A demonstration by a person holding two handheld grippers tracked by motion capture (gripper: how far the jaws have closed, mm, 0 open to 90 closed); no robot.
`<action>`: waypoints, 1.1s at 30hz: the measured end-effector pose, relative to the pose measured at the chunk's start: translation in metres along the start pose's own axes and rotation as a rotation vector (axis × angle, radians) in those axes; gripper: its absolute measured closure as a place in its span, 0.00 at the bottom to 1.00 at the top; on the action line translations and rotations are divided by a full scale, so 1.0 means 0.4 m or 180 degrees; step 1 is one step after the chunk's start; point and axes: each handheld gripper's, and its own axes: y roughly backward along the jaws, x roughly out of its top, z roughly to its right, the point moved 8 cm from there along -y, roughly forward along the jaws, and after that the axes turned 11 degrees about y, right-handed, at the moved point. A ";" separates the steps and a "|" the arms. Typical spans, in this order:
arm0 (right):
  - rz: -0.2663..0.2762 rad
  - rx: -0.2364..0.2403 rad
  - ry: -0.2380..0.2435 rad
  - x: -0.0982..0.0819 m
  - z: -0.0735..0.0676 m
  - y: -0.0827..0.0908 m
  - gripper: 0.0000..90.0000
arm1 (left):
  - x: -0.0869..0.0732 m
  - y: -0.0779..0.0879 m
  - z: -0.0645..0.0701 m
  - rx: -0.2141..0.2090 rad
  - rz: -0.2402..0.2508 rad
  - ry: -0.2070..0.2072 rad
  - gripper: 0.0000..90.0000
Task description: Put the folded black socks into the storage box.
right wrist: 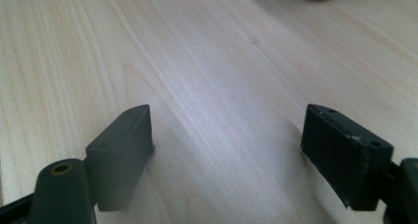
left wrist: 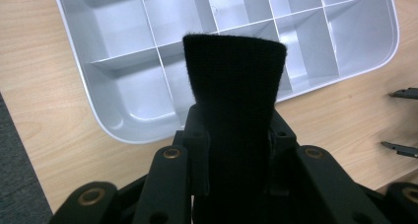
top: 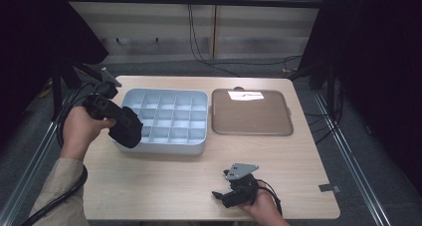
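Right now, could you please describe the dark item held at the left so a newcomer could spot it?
On the wooden table, find the pale grey divided tray. Over its near left corner, the left gripper holds a black fabric piece, the only soft, dark thing there.

A shallow brown rectangular tray with rounded corners lies on the right half of the light wood-grain tabletop, near its far edge. A white paper slip rests inside along the tray's far rim. Black cables trail across the grey floor beyond the table's far edge.
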 end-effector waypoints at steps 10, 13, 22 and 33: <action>-0.0001 0.0001 0.0000 0.000 0.000 0.000 0.22 | 0.031 -0.011 -0.037 -0.0013 0.0012 0.0063 0.78; -0.0008 0.0005 0.0000 0.000 0.000 0.000 0.21 | 0.037 -0.013 -0.046 0.0000 -0.0020 0.0041 0.78; -0.0005 0.0006 -0.0010 0.001 0.000 -0.001 0.21 | 0.049 -0.026 -0.067 -0.0011 -0.0040 0.0103 0.78; -0.0004 0.0002 -0.0006 0.001 0.001 -0.001 0.21 | 0.061 -0.038 -0.093 0.0043 0.0004 0.0160 0.78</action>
